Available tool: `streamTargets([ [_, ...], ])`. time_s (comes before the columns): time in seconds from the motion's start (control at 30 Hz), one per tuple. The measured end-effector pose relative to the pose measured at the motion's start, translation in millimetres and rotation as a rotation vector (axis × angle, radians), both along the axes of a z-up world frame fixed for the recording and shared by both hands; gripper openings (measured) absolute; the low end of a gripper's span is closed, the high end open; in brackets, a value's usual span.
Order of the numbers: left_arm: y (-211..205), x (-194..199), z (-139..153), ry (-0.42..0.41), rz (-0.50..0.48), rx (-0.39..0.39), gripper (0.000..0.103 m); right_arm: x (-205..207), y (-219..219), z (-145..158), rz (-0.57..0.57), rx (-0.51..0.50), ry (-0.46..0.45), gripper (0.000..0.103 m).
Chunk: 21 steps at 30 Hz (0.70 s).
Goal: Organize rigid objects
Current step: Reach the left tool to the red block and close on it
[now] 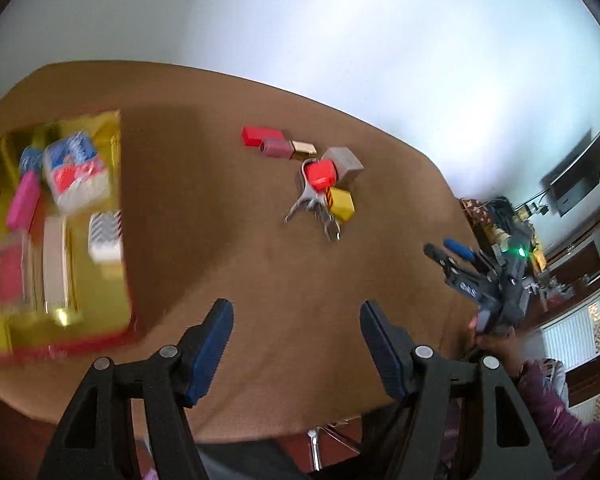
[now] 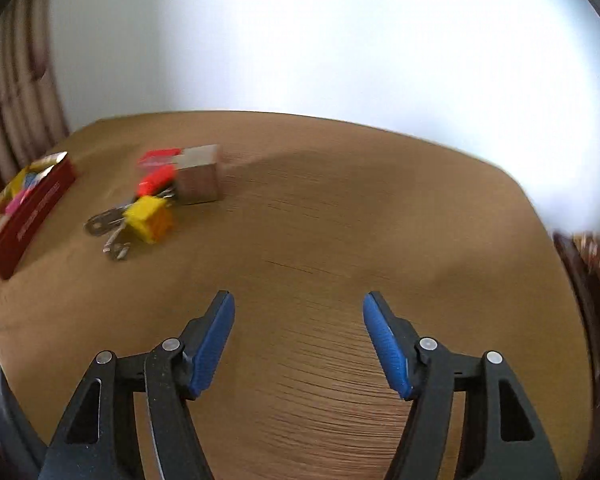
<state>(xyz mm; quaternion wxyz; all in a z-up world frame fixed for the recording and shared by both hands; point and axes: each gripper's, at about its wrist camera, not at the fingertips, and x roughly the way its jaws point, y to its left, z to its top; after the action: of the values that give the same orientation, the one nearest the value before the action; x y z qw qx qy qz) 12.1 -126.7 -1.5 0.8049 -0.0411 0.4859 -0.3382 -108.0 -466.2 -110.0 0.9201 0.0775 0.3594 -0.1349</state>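
A loose cluster lies mid-table: a red block [image 1: 260, 135], a maroon cylinder [image 1: 276, 148], a small tan block [image 1: 304, 147], a grey-brown cube [image 1: 346, 162], a red piece [image 1: 320, 174], a yellow cube [image 1: 341, 203] and a metal tool [image 1: 312, 208]. My left gripper [image 1: 296, 312] hangs open over bare table, short of the cluster. My right gripper [image 2: 298, 304] is open too, with nothing between its fingers. The right wrist view shows the yellow cube [image 2: 150, 220], grey-brown cube [image 2: 198, 180] and metal tool [image 2: 104, 224] far to its upper left.
A red box with a gold inside [image 1: 80, 346] holds several sorted items at the table's left, also blurred as the red box [image 2: 32, 216]. A hand [image 1: 496, 340] carries the right gripper [image 1: 442, 249] at the right table edge. Cluttered furniture stands beyond that edge.
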Motion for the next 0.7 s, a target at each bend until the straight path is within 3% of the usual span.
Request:
streamTargets([
  [0.17, -47.0, 54.0, 23.1, -0.105, -0.009, 0.143, 0.068, -4.9, -11.0, -11.9, 0.003, 0.077, -0.023, 0.065],
  [0.33, -98.2, 109.8, 25.3, -0.222, -0.144, 0.294, 0.068, -4.3, 0.6, -10.2, 0.06, 0.076, -0.044, 0.073],
  [0.53, -155.2, 147.2, -2.9, -0.408, -0.348, 0.6, 0.068, -8.3, -10.0, -8.8, 0.059, 0.173, -0.079, 0.075],
  [0.63, -169.8, 154.1, -24.1, -0.459, -0.465, 0.694, 0.068, -7.2, -10.3, -9.2, 0.069, 0.194, -0.083, 0.075],
  [0.7, -174.6, 161.2, -36.6, -0.445, -0.53, 0.729, 0.068, -4.4, -9.1, -10.6, 0.08, 0.202, -0.077, 0.075],
])
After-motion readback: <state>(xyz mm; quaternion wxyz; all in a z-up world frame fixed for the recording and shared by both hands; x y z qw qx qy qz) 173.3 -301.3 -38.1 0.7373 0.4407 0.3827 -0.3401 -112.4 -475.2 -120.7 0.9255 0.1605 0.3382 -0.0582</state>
